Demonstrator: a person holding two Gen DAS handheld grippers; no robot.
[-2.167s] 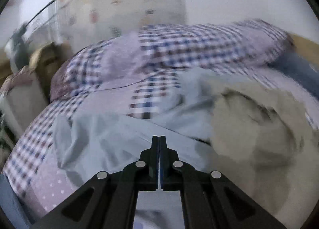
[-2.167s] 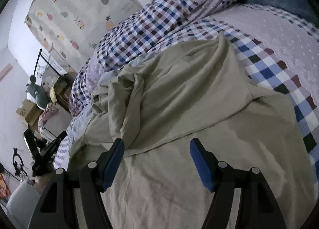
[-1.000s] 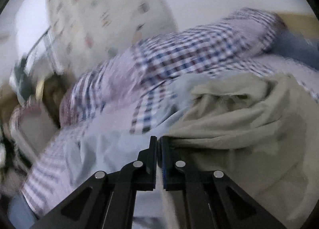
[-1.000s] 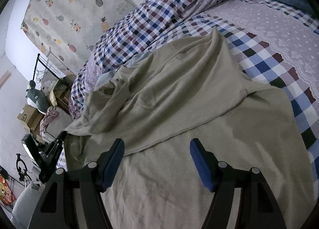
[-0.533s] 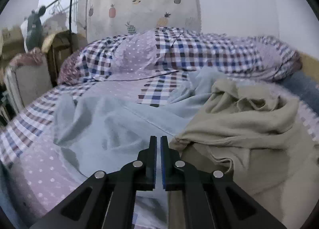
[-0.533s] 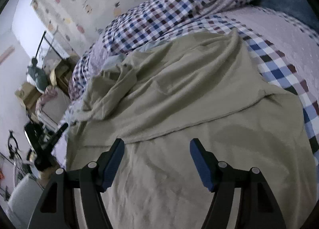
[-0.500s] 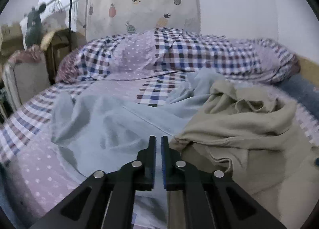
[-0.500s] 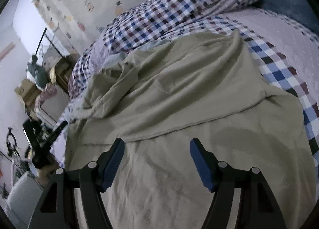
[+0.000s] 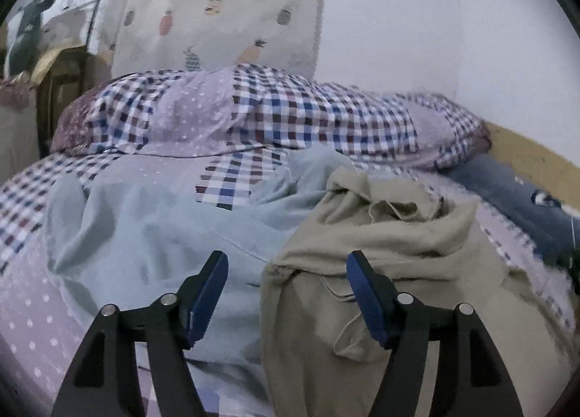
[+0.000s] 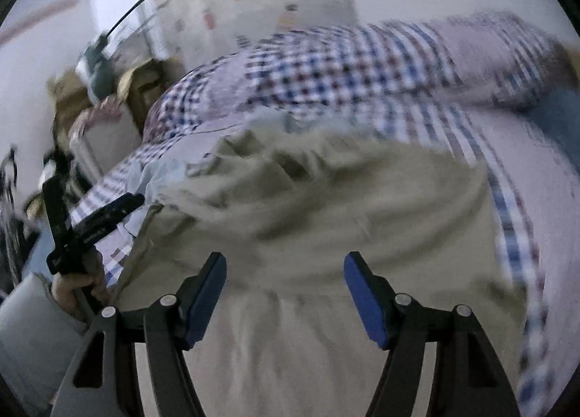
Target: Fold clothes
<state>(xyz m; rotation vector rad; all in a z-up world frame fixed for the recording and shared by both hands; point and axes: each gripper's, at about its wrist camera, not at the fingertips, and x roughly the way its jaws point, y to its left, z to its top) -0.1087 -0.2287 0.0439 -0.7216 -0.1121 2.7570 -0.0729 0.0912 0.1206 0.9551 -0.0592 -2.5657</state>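
- Khaki cotton garment point(image 9: 380, 235): lies rumpled on the bed, its upper part bunched into folds, its lower part spread flat toward the cameras; in the blurred right wrist view point(image 10: 326, 206) it fills the middle of the frame.
- Pale blue cloth garment point(image 9: 152, 228): crumpled just beside the khaki one, touching its left edge and partly under it.
- Left hand-held gripper point(image 9: 286, 293): jaws spread wide, empty, poised above the seam where the two garments meet.
- Right hand-held gripper point(image 10: 284, 293): jaws spread wide, empty, above the flat khaki cloth.
- Person's hand point(image 10: 78, 283): grey sleeve, grips the left tool's handle.
- Checked and dotted lilac bed cover point(image 9: 36, 308): under both garments.
- Checked rolled quilt point(image 9: 308, 116): along the far side.
- Dark blue pillow point(image 9: 507, 195): at right.
- Pineapple-print curtain point(image 9: 224, 7): behind the bed.
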